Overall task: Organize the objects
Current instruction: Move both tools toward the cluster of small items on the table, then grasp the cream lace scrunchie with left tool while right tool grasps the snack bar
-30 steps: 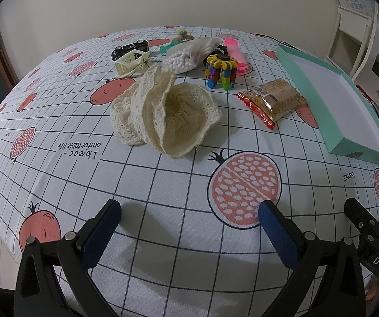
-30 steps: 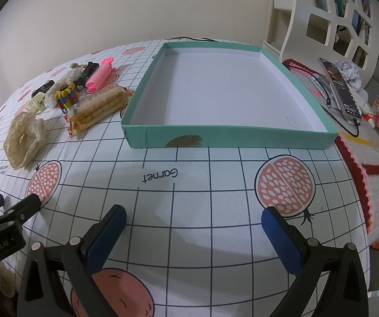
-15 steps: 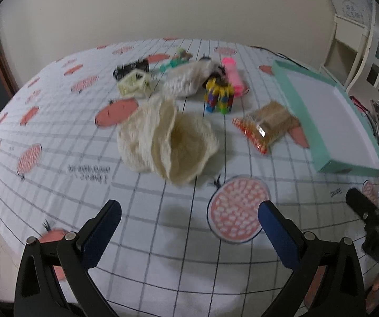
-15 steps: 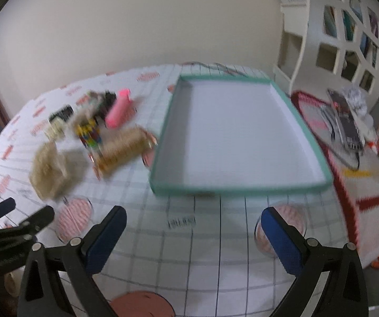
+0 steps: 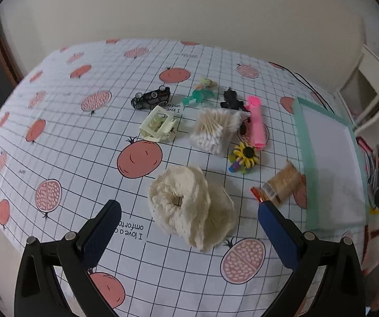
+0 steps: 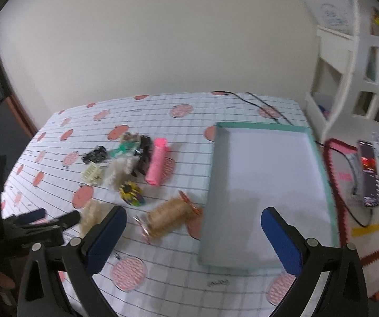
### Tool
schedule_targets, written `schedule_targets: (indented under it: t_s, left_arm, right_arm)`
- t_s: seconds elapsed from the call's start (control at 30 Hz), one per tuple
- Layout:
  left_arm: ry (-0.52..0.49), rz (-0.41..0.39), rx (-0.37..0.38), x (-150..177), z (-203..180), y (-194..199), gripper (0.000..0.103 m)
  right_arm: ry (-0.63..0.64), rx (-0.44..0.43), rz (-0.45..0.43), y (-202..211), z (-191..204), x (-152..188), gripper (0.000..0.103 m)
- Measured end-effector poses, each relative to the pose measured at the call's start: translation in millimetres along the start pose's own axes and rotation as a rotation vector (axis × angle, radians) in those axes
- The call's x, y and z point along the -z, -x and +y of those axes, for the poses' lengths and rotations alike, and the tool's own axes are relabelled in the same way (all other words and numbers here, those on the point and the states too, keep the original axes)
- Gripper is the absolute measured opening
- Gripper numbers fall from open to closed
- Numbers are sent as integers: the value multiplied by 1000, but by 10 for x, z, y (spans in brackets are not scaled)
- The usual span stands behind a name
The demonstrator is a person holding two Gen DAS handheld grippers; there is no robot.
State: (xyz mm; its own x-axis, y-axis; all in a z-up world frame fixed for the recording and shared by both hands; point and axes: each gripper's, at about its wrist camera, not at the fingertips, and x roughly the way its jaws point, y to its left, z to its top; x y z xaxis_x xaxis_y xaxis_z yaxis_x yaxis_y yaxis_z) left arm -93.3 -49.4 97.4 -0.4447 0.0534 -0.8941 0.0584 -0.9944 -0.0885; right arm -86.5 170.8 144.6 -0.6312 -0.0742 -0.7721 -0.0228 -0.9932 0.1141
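Tray [image 6: 268,182] sits empty at centre-right while both tongs, left [image 5: 189,227] and right [image 6: 193,235], have lifted back wide open and empty-handed, so the clutter [image 5: 205,132] upper-centre on the counter [image 5: 57,137] is still unsorted.

Left wrist camera looks steeply down, close above the cream lace hat [image 5: 192,206]; right wrist camera looks from higher; both share the teal tray [image 5: 311,174] [image 6: 328,174].
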Motion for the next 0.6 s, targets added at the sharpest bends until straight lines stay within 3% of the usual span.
schedule_targets:
  t_s: [0.13, 0.23, 0.6]
  left_arm:
    - [38, 65, 18, -95, 41, -142, 103]
    - [42, 99, -10, -143, 29, -273, 103]
    - [32, 161, -54, -101, 28, -650, 103]
  right_arm:
    - [-5, -36, 29, -224, 90, -182, 103]
    - [-25, -53, 48, -400, 119, -236, 103]
    - [-72, -64, 172, -983, 185, -122, 97]
